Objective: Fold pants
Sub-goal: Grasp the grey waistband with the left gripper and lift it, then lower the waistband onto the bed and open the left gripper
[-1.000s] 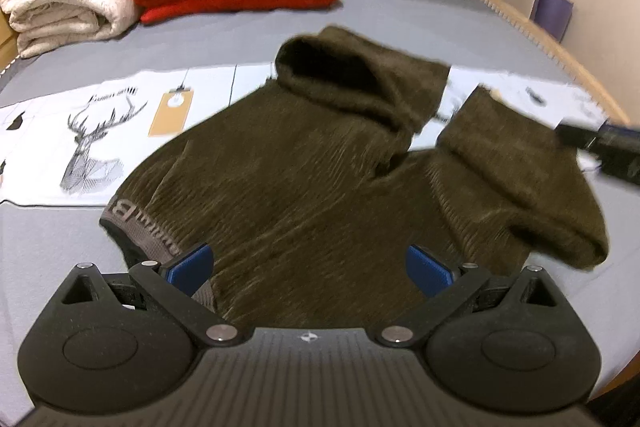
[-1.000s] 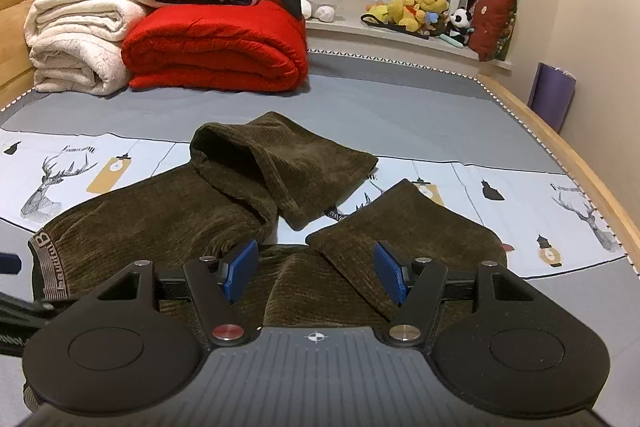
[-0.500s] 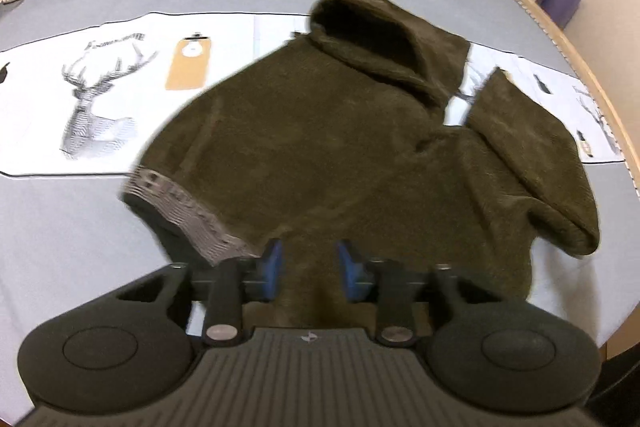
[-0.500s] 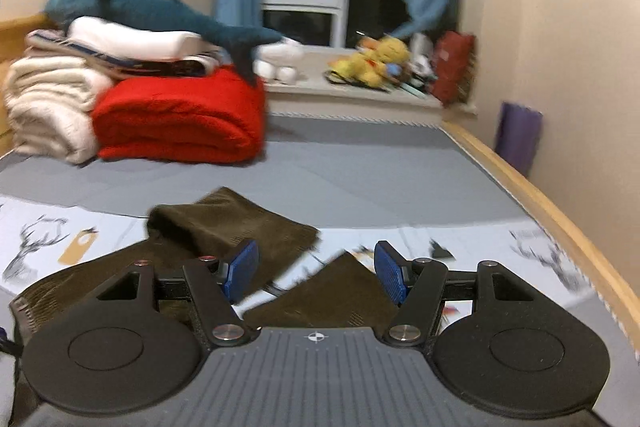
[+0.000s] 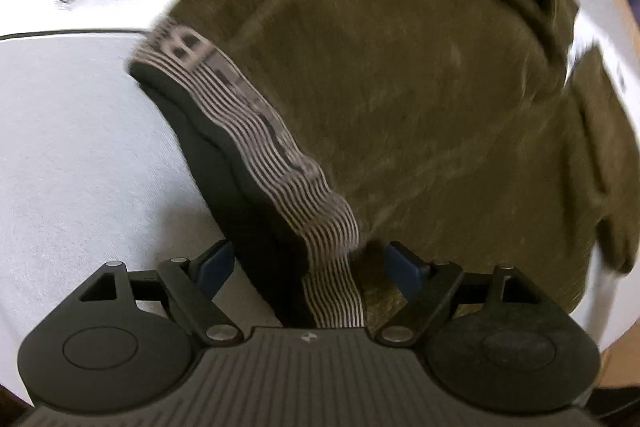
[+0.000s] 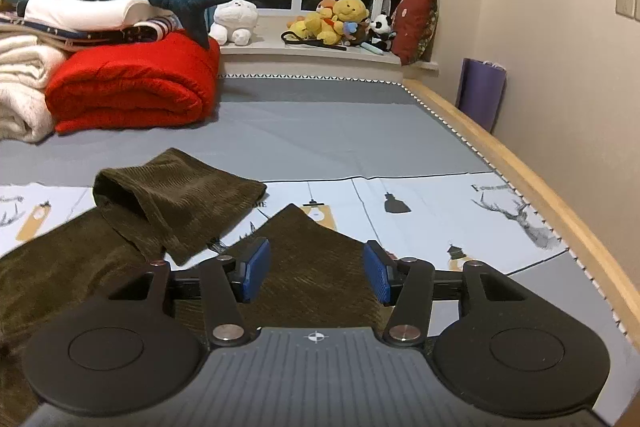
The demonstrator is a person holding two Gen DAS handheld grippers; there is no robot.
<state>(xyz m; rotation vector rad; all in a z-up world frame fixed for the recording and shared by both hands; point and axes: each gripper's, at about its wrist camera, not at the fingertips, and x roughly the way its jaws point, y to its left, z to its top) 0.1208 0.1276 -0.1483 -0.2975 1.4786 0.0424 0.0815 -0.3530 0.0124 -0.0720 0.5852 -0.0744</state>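
Note:
Dark olive corduroy pants [image 5: 400,99] lie on the bed, their legs folded back. The striped grey waistband [image 5: 256,131] runs down into my left gripper [image 5: 310,265]. Its blue pads stand wide apart on either side of the waistband, which is lifted at that end. In the right wrist view the pants [image 6: 168,195] lie ahead and to the left. My right gripper [image 6: 316,273] is open and empty, hovering over a folded leg end [image 6: 304,247].
The grey sheet [image 6: 320,131] has a white printed panel [image 6: 440,211] under the pants. Folded red and white blankets [image 6: 132,87] are stacked at the back left. A wooden bed rail [image 6: 540,187] runs along the right. Plush toys sit on the windowsill.
My left gripper has moved in close over the waistband, and its pads have spread from nearly closed to wide apart. The right gripper has dropped back toward the folded leg.

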